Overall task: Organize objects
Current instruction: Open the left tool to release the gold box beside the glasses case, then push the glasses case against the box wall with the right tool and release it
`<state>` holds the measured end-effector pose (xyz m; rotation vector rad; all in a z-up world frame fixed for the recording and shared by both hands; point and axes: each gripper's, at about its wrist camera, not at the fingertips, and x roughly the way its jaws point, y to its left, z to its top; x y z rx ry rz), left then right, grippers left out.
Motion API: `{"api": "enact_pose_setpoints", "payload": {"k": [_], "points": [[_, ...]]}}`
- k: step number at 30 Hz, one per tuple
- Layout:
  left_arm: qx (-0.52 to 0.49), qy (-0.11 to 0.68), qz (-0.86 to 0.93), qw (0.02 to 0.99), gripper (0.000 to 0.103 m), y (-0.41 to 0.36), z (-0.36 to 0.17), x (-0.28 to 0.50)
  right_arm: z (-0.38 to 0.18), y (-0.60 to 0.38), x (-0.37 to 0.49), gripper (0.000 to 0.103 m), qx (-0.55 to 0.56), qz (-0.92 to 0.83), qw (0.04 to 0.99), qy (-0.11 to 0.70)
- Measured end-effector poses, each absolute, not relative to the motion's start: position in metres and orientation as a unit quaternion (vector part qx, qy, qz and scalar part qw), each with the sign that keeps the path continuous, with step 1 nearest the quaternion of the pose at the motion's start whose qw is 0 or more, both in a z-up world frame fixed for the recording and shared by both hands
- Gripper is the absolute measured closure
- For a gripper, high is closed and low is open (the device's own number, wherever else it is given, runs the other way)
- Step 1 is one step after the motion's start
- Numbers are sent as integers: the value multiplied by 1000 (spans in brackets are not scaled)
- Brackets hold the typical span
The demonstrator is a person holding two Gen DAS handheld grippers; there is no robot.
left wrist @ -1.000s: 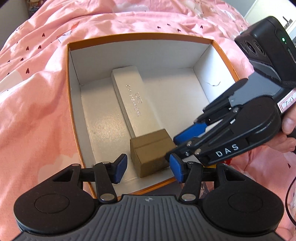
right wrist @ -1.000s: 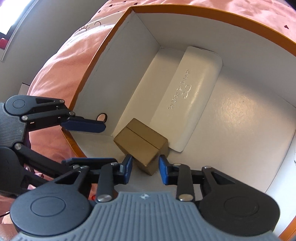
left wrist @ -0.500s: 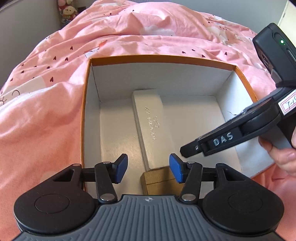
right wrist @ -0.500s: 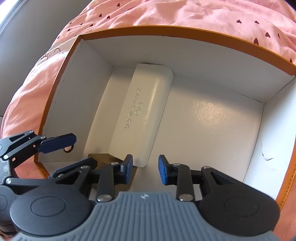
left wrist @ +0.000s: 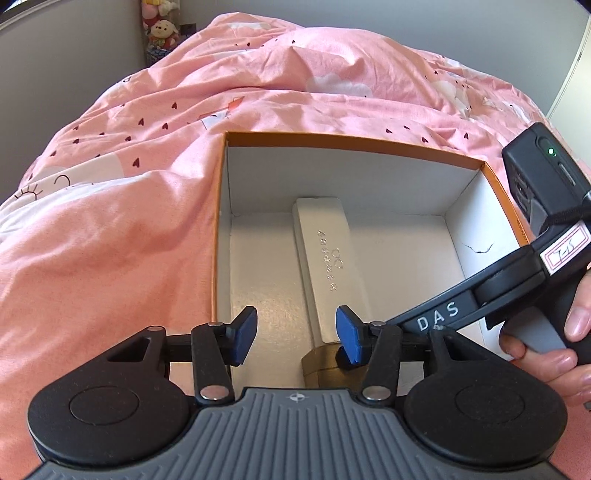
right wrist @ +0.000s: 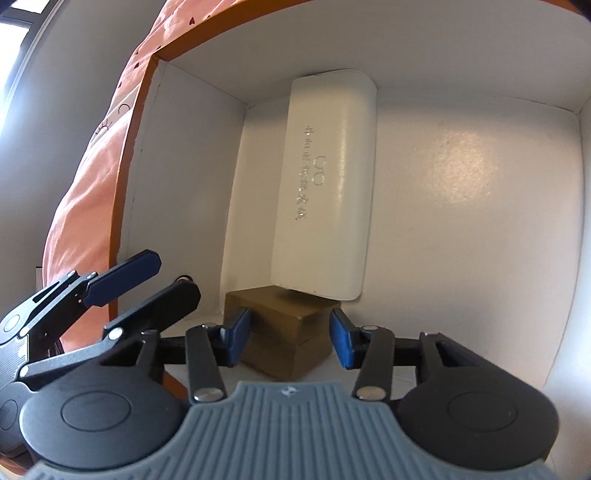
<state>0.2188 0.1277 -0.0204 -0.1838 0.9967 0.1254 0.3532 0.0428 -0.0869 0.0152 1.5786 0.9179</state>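
An orange-rimmed white box (left wrist: 491, 177) lies open on the bed. Inside lie a long white case (left wrist: 327, 266) with embossed lettering and a small brown box (left wrist: 321, 369) at its near end. In the right wrist view the white case (right wrist: 328, 184) rests partly on the brown box (right wrist: 284, 343). My right gripper (right wrist: 288, 339) is open inside the box, its blue fingers on either side of the brown box, not closed on it. My left gripper (left wrist: 297, 338) is open and empty above the box's near edge.
The box sits on a pink quilt (left wrist: 129, 206) with small hearts. Stuffed toys (left wrist: 160, 29) stand by the far wall. A hand (left wrist: 554, 350) holds the right gripper's handle at the right. The left gripper's fingers (right wrist: 122, 277) show at the box's left wall.
The left gripper has pulled back and up, away from the brown box. The right gripper has dropped low inside the box and now straddles the brown box, with wider jaws.
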Motion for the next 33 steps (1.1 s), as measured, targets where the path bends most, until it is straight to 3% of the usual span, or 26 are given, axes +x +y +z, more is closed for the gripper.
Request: {"api": "enact_pose_setpoints", "payload": {"k": [12, 21, 33], "points": [[-136, 443, 65, 884, 53, 154, -1, 206, -88, 81, 329, 70, 15, 428, 596, 680], [-145, 429, 59, 890, 47, 157, -2, 210, -91, 89, 338, 71, 32, 422, 588, 690], [-139, 423, 50, 894, 45, 147, -4, 224, -56, 79, 368, 69, -151, 380, 721, 560]]}}
